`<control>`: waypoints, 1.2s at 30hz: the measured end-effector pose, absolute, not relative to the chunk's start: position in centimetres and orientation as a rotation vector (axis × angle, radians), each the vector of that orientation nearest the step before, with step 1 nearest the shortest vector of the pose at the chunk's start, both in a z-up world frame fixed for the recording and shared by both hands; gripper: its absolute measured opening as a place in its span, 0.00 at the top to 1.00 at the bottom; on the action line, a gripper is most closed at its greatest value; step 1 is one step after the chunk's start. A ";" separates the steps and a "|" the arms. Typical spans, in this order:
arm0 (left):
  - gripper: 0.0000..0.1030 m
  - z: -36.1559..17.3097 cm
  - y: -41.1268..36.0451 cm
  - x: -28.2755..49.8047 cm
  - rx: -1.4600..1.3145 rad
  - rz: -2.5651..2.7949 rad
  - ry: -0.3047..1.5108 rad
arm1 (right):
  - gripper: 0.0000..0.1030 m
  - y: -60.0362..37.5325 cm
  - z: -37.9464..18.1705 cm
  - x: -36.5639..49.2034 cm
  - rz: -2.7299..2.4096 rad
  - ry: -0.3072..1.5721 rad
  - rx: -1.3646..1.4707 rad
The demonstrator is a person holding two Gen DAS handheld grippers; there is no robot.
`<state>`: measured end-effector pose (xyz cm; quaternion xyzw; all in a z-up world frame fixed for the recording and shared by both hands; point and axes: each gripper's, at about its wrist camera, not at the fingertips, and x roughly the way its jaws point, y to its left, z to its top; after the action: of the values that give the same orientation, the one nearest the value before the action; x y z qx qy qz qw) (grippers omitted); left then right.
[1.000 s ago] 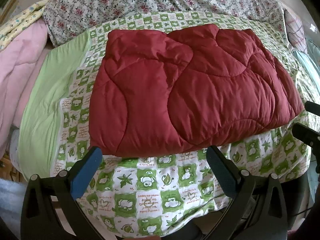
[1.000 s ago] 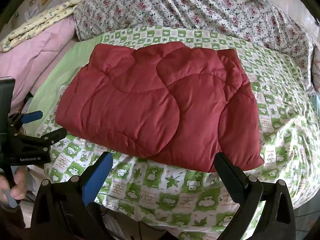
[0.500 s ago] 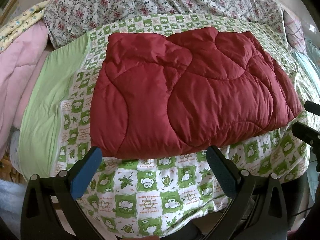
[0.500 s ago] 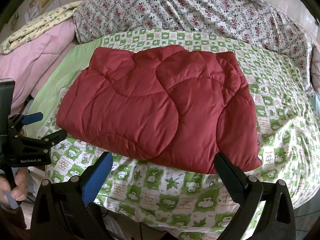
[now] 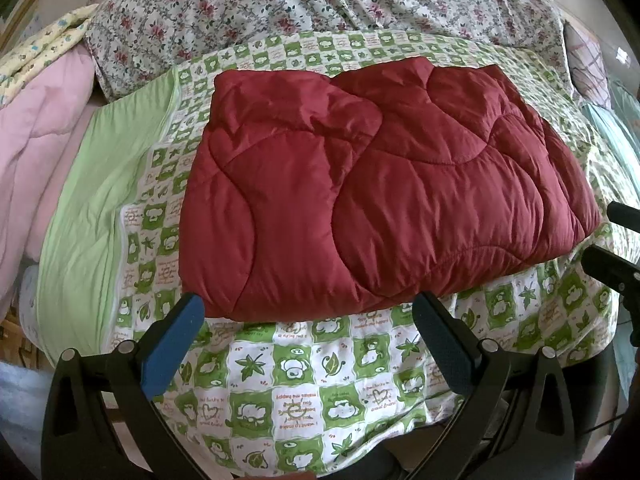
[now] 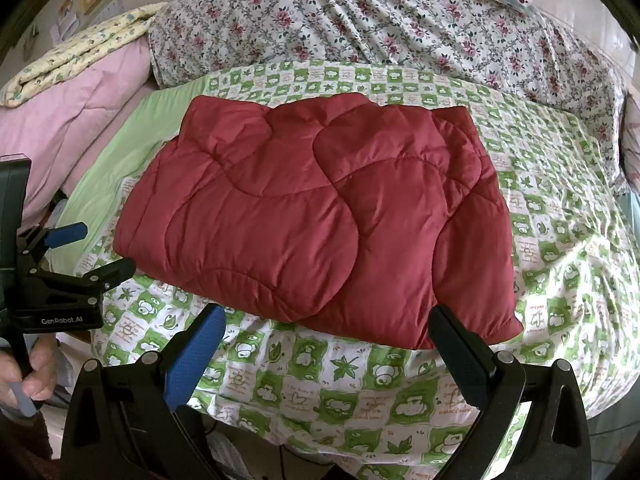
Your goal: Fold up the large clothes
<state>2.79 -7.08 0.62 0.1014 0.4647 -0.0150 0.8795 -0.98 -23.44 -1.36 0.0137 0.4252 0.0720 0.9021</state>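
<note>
A dark red quilted garment (image 5: pixel 372 192) lies folded into a thick rectangle on the green-and-white checked bedsheet (image 5: pixel 296 396); it also shows in the right wrist view (image 6: pixel 312 216). My left gripper (image 5: pixel 308 320) is open and empty, hovering just short of the garment's near edge. My right gripper (image 6: pixel 326 334) is open and empty, also just short of the near edge, toward the garment's right corner. The left gripper shows at the left edge of the right wrist view (image 6: pixel 96 248), open.
A floral quilt (image 5: pixel 320 4) is heaped behind the garment. A pink duvet (image 5: pixel 36 152) and a yellow patterned blanket (image 6: pixel 80 52) lie at the left. A plain green strip (image 5: pixel 100 208) of sheet runs along the left. The bed's front edge drops off below the grippers.
Both wrist views have shifted slightly; the garment sits a touch lower in frame. Both grippers stay open and empty.
</note>
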 end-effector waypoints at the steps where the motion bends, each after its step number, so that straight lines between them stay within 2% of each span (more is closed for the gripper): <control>1: 0.00 0.6 -7.1 2.8 0.211 -0.033 0.968 | 0.01 -23.4 -1.3 -1.0 0.149 0.879 0.029; 36: 0.00 0.8 -7.0 3.0 0.214 -0.027 0.953 | 0.01 -23.1 -1.0 -1.0 0.151 0.871 0.031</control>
<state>2.95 -6.97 0.83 0.1029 0.4577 -0.0129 0.8831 -0.96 -23.08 -1.05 0.0148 0.4216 0.0730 0.9037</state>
